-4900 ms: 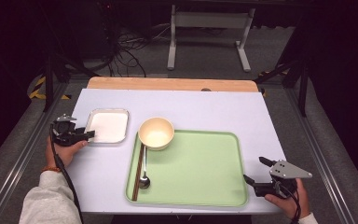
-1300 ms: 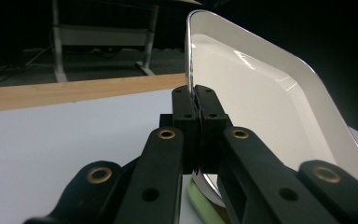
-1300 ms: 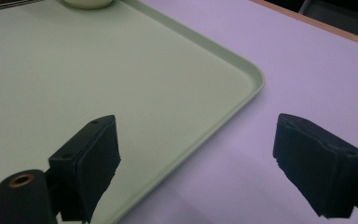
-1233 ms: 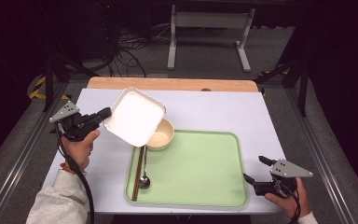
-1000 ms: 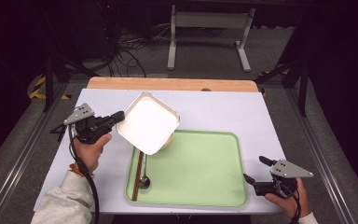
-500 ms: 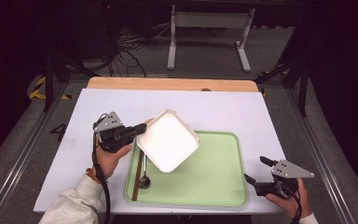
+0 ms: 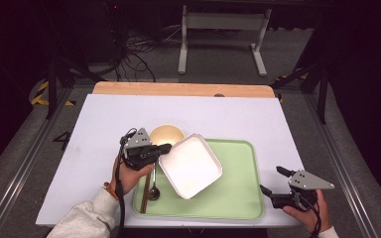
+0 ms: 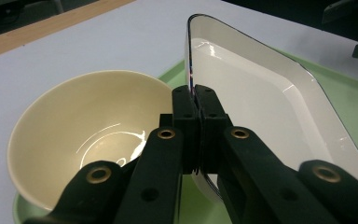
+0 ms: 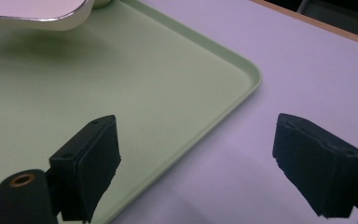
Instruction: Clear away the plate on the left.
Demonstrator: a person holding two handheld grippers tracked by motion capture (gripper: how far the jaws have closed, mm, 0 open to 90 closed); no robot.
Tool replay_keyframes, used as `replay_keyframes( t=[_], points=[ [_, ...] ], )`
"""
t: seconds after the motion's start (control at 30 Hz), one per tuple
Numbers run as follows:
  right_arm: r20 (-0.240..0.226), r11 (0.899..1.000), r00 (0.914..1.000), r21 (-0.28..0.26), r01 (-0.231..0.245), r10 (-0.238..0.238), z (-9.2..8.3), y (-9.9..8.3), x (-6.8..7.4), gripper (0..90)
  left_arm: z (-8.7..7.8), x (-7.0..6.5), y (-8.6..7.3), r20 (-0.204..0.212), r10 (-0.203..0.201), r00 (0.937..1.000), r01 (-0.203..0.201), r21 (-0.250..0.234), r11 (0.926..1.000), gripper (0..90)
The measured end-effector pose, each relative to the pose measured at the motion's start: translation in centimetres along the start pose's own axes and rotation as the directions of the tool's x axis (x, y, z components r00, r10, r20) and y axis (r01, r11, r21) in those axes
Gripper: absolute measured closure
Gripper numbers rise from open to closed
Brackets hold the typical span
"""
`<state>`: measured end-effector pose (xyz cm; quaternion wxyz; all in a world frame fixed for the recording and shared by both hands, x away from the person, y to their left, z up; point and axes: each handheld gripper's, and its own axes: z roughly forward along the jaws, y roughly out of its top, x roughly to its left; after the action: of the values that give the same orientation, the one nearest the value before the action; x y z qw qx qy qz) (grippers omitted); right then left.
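Note:
A white square dish hangs tilted over the green tray, and my left gripper is shut on its rim. In the left gripper view the jaws pinch the dish edge, with the cream bowl just left of it. The cream bowl stands at the tray's far left corner. A spoon and chopsticks lie along the tray's left side. My right gripper stands open by the tray's near right corner, nothing between its fingers.
The tray rests on a white table top with a wooden strip along the far edge. A metal stand and cables lie on the floor beyond. In the right gripper view the tray's corner is right ahead.
My left gripper lifted the white dish from the table's left side and carried it right and down over the bowl to above the tray. The right gripper has not moved.

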<state>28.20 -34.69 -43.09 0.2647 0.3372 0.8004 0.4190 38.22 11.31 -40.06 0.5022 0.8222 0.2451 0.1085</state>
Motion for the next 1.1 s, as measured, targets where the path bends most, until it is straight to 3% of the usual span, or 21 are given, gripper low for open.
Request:
replay_keyframes(
  t=[0.4, 0.83, 1.1],
  points=[
    [0.000, 1.000, 1.0000, -0.001, -0.001, 0.001, 0.0, 0.0, 0.0, 15.0, 1.5, -1.5, -0.3, 0.015, 0.060, 0.9981, -0.061, 0.074, 0.9954, 88.9],
    [-0.002, 1.000, 1.0000, -0.002, -0.003, 0.003, 0.0, 0.0, 0.0, 15.0, 1.8, -1.9, -0.9, 0.020, 0.083, 0.9963, -0.085, 0.129, 0.9880, 88.9],
    [-0.001, 1.000, 1.0000, -0.002, -0.004, 0.004, 0.0, 0.0, 0.0, 15.0, 1.7, -2.0, -1.6, 0.025, 0.072, 0.9971, -0.075, 0.155, 0.9850, 88.6]
  ],
)
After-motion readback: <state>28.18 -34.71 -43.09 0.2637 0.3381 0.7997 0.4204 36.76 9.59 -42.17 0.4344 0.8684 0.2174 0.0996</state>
